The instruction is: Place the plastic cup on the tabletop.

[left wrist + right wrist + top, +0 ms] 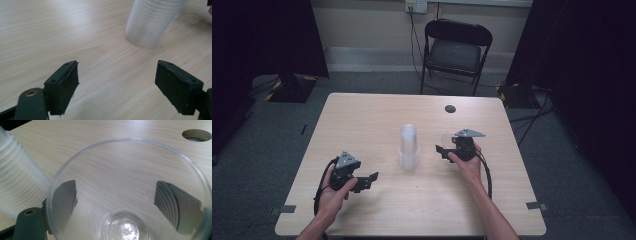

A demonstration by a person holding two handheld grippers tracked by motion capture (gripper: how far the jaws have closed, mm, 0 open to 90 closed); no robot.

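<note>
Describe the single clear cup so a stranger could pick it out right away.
On the light wooden table, look right of the tall cup stack at its middle. The single cup stands between the right gripper fingers, alone and short, mouth up, unlike the stack.

single cup (125,195): clear plastic | upright, open end up | sits between the right gripper's jaws | cup stack (409,146): clear, ribbed, tall | stands upright mid-table, just beside the single cup
</note>
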